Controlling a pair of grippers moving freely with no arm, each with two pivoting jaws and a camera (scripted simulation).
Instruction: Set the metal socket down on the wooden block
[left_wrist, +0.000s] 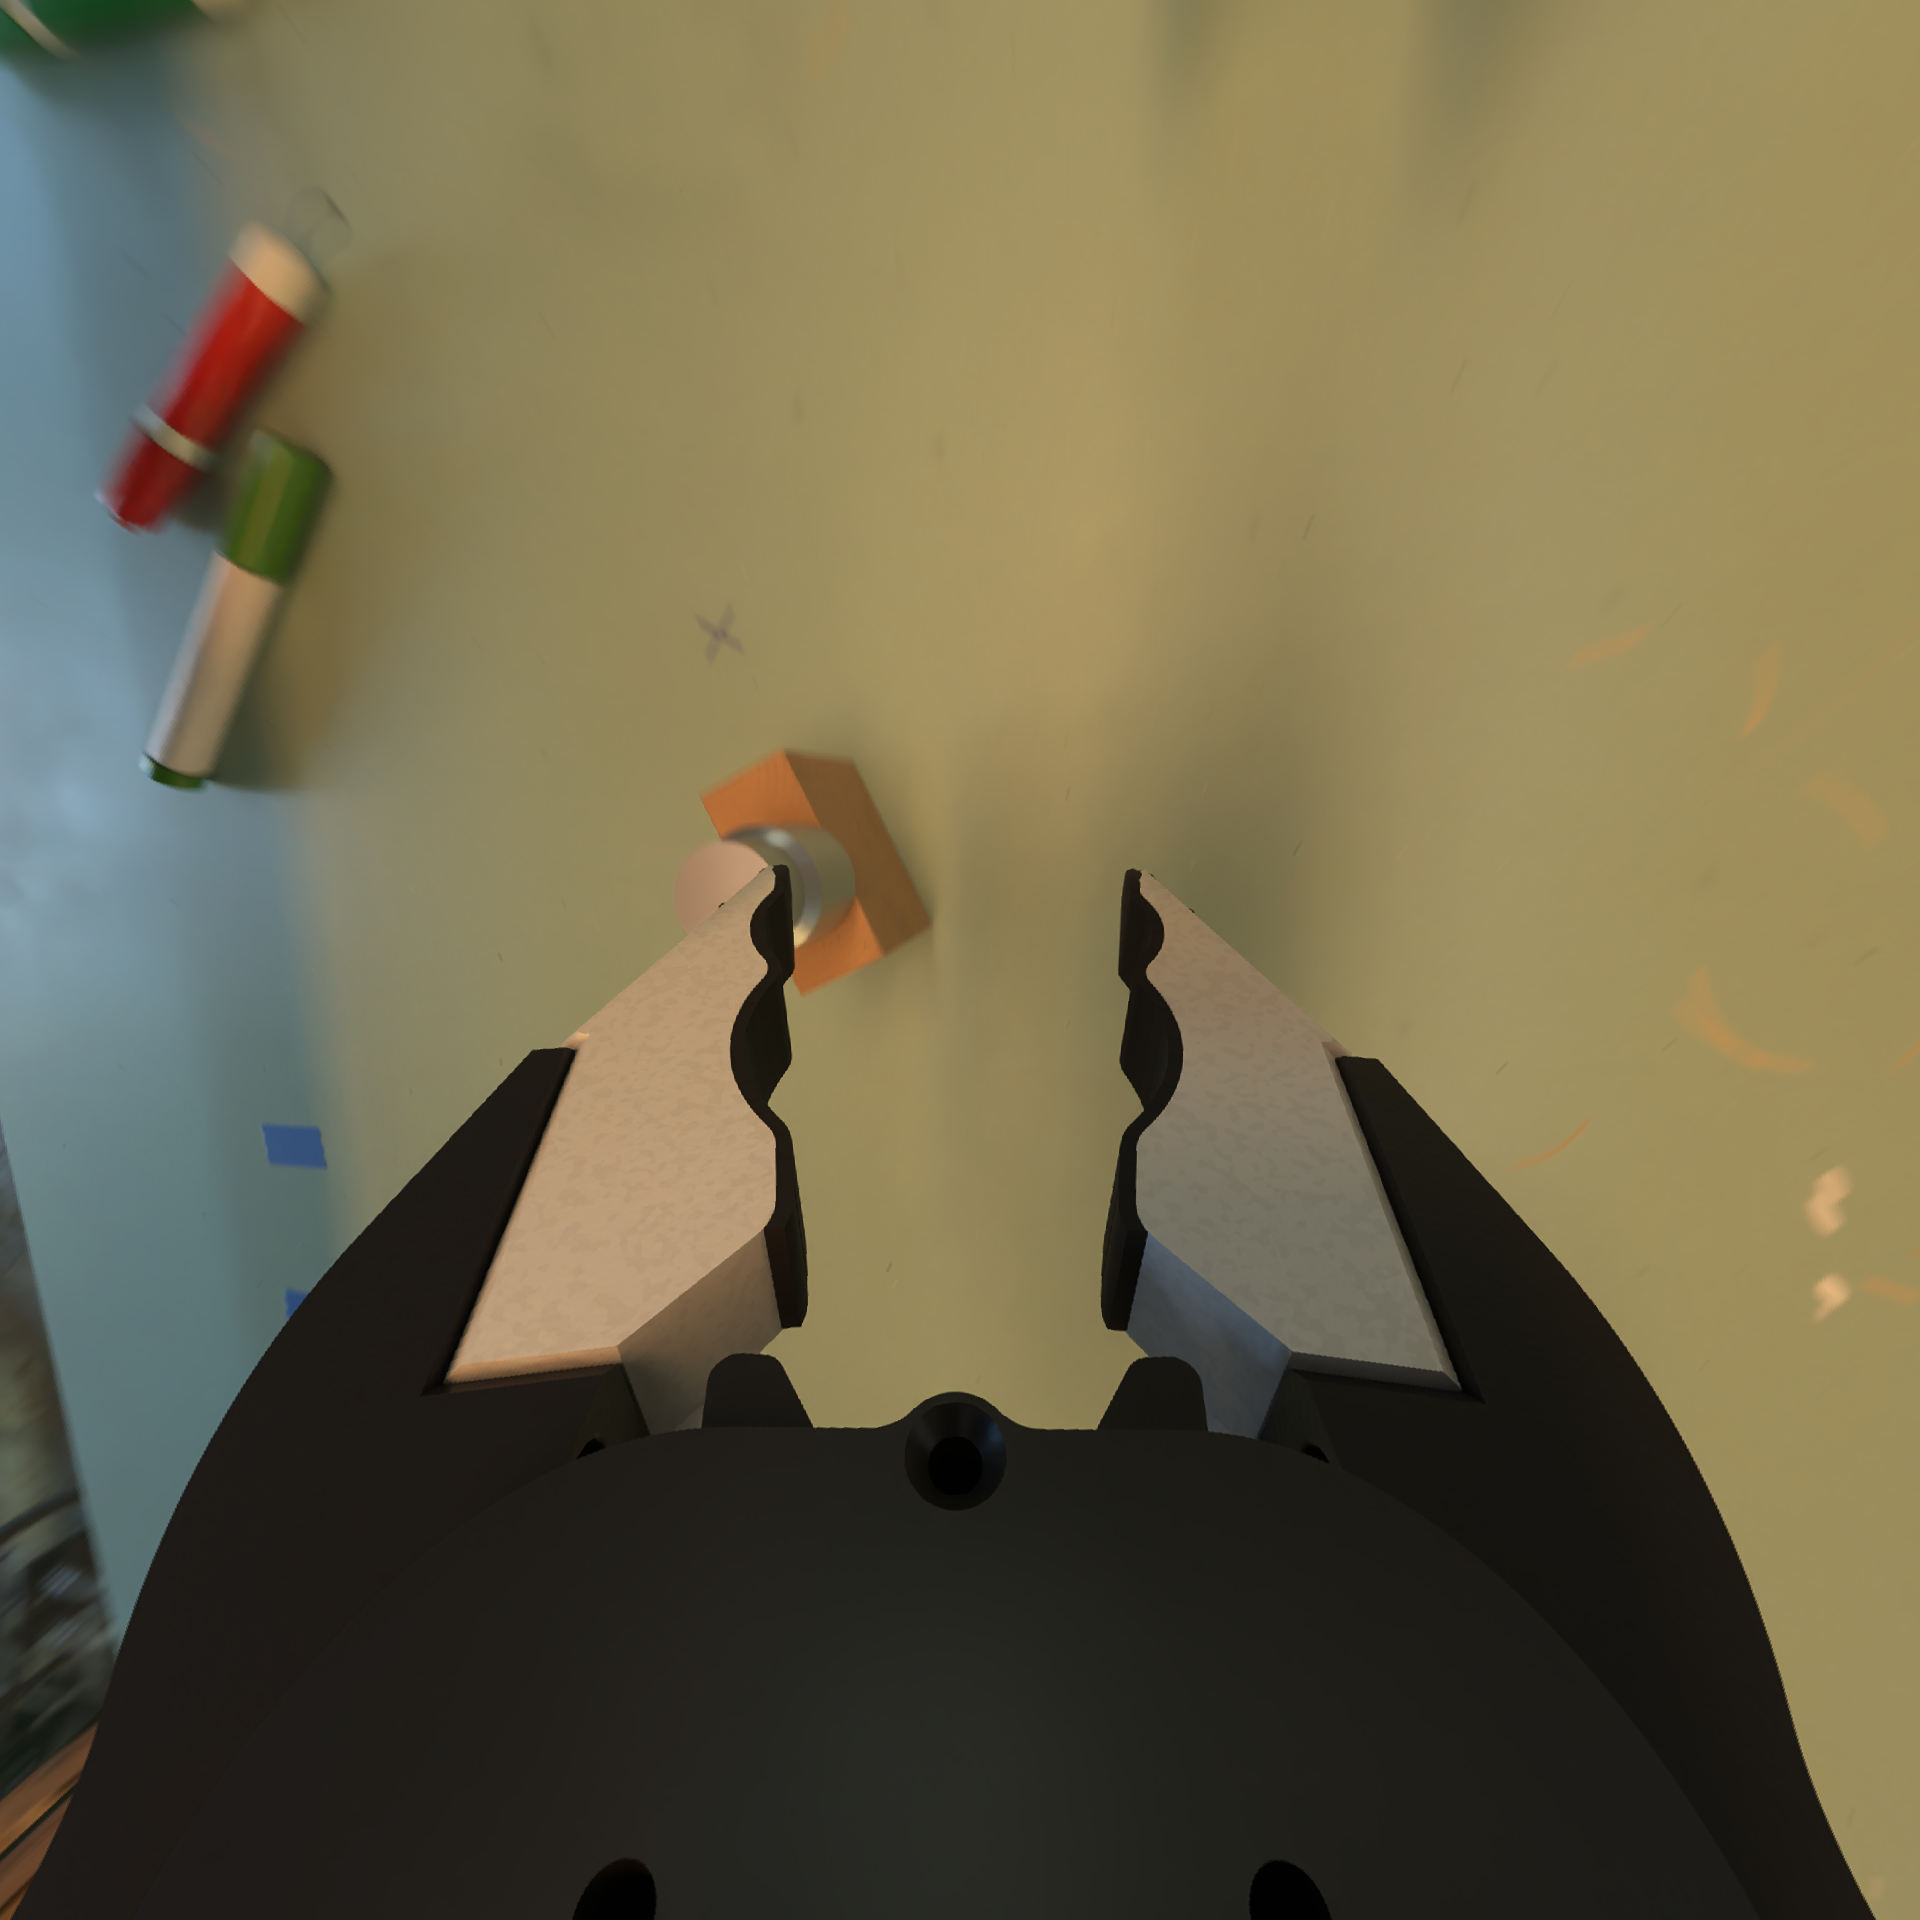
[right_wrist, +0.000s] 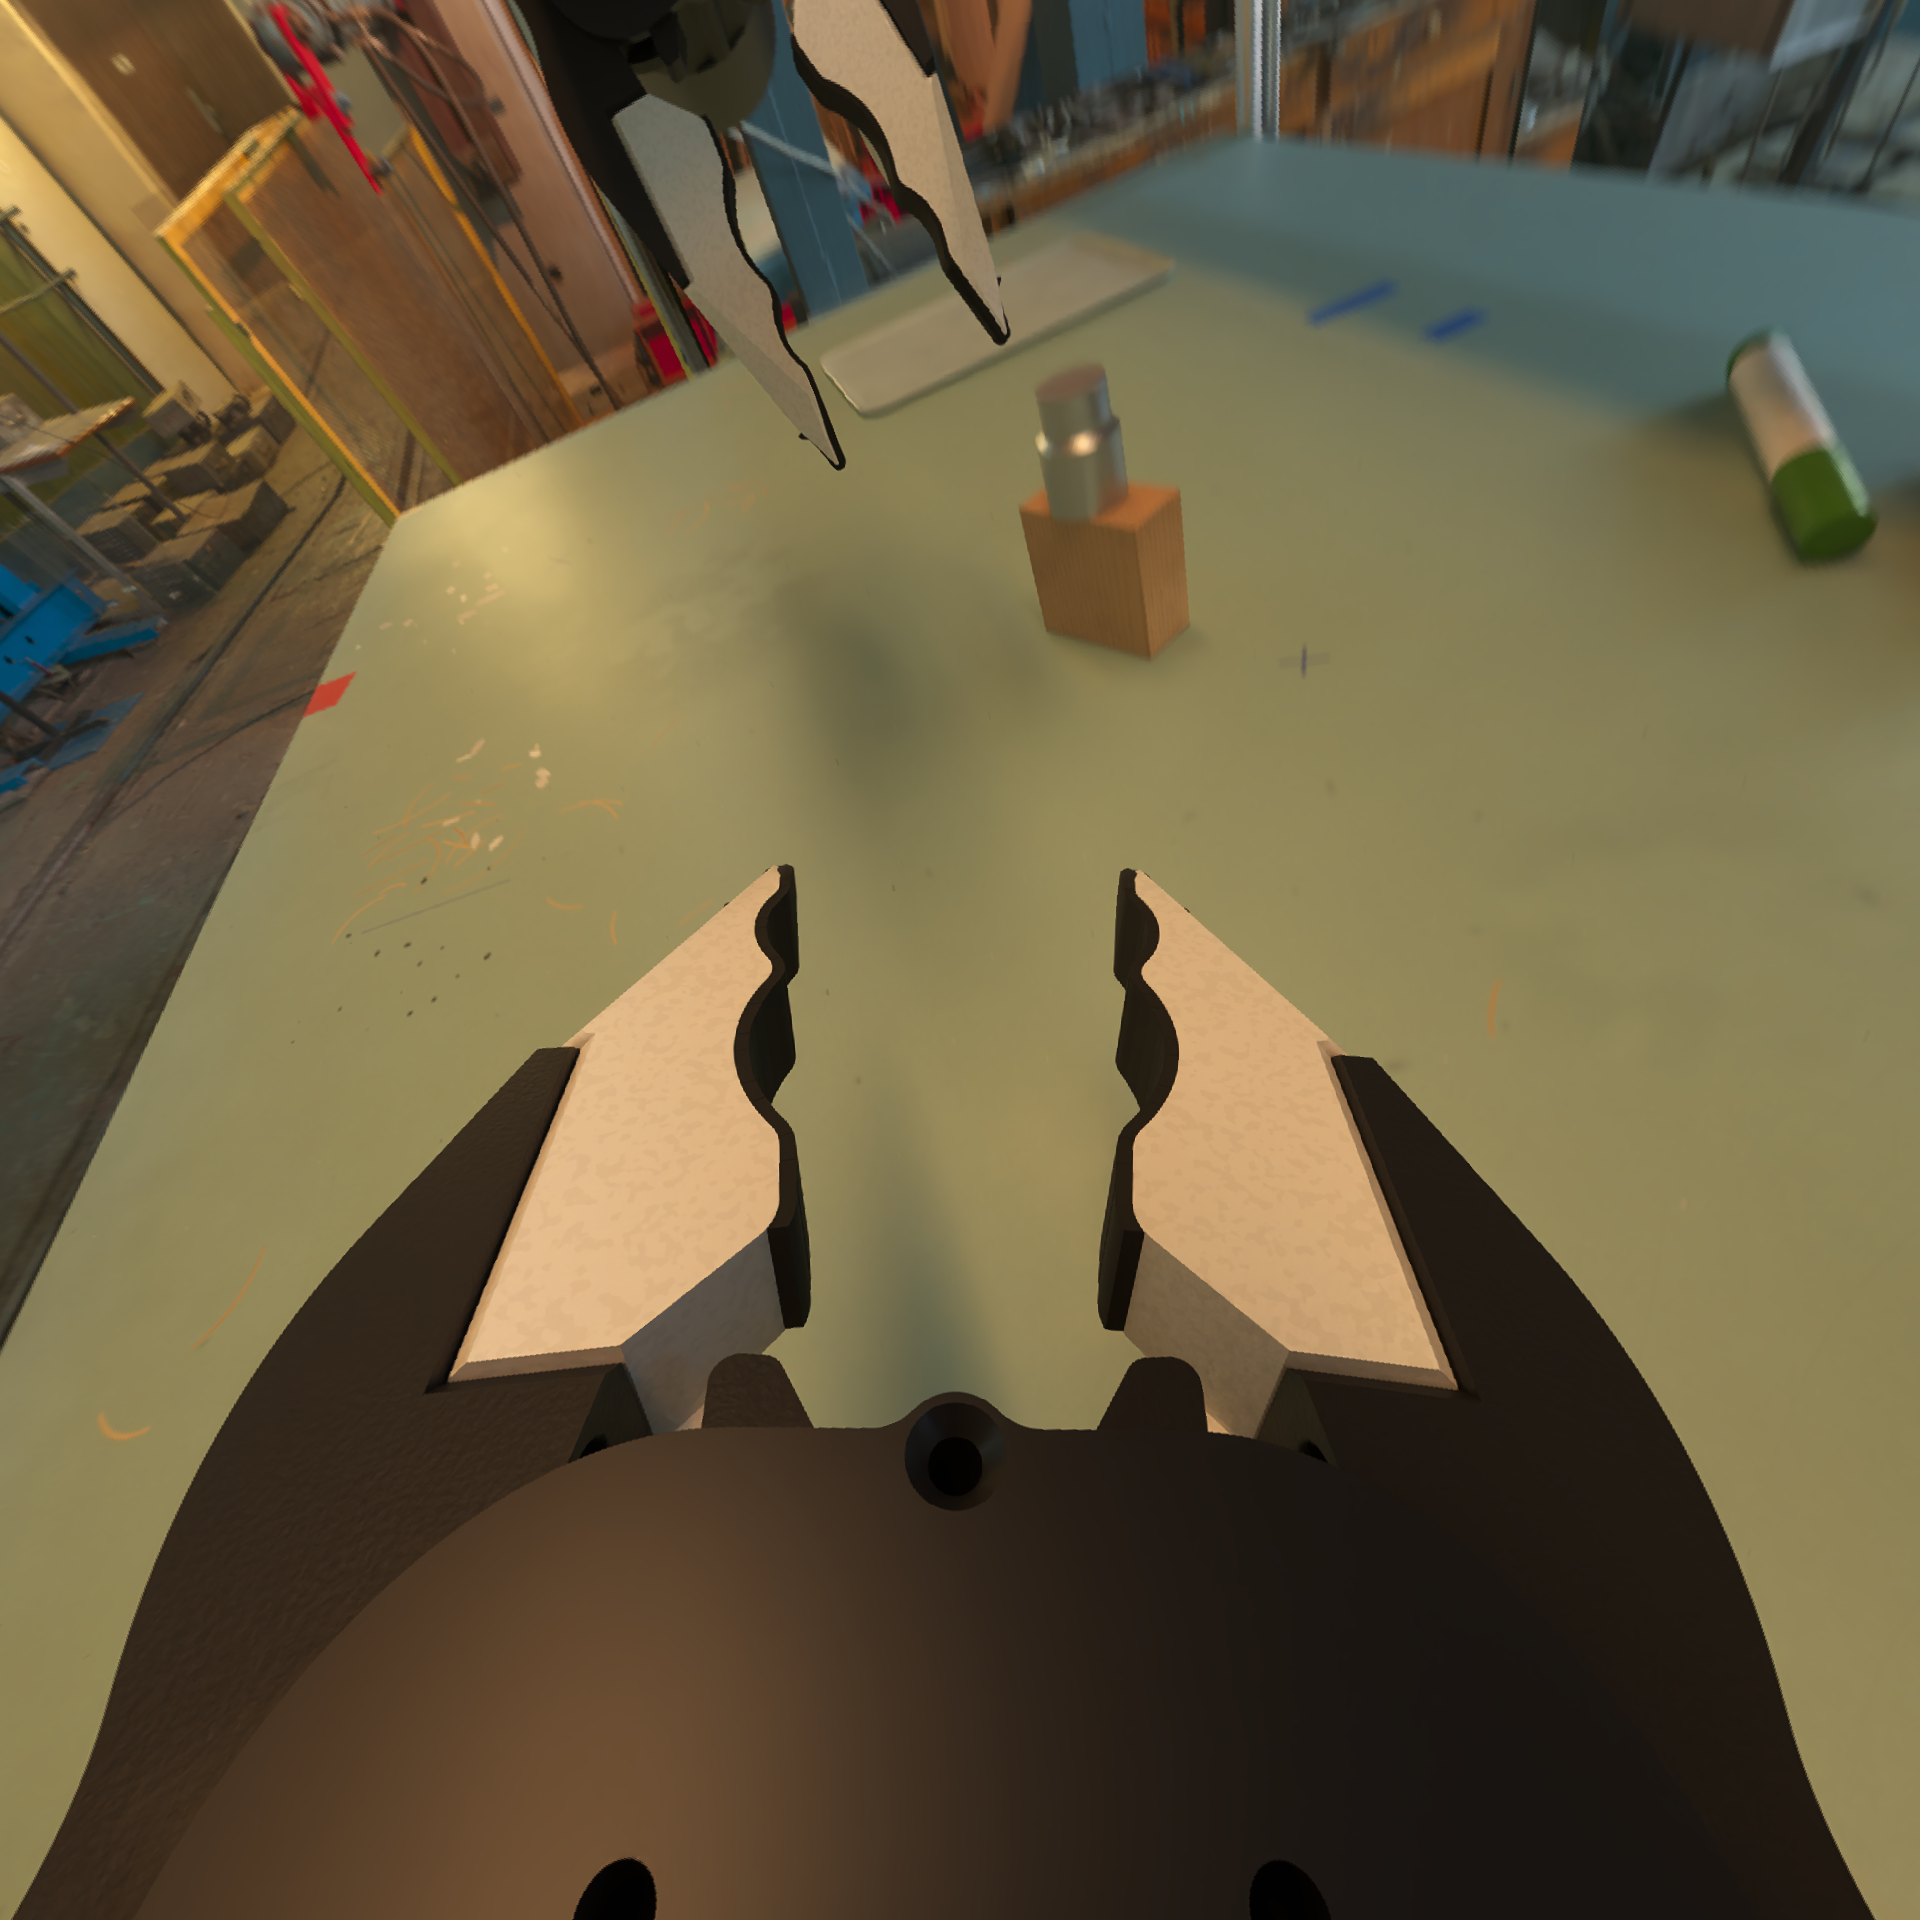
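The metal socket (right_wrist: 1081, 442) stood upright on the top face of the wooden block (right_wrist: 1110, 577), its narrower end uppermost, and nothing gripped it. The block itself stood on the pale green desk (right_wrist: 935, 727), well in from every edge, roughly in the middle of the surface, with a small pencilled cross (right_wrist: 1303, 659) on the desk just beside it. The left gripper (right_wrist: 920, 400) hung above and a little aside of the socket, pointing down, its tongs spread and holding nothing; in its own view the socket (left_wrist: 805, 883) and block (left_wrist: 852, 883) lay below, partly hidden by one finger (left_wrist: 665, 1091). The right gripper (right_wrist: 954, 883) sat low over the desk's near side, well apart from the block, its tongs likewise spread and bare. Toward one side edge lay a green-and-silver cylinder (left_wrist: 234, 613) and, touching it, a red one (left_wrist: 223, 374). A flat grey pad (right_wrist: 997, 322) rested near the far edge, with two strips of blue tape (right_wrist: 1392, 310) off toward the far corner.
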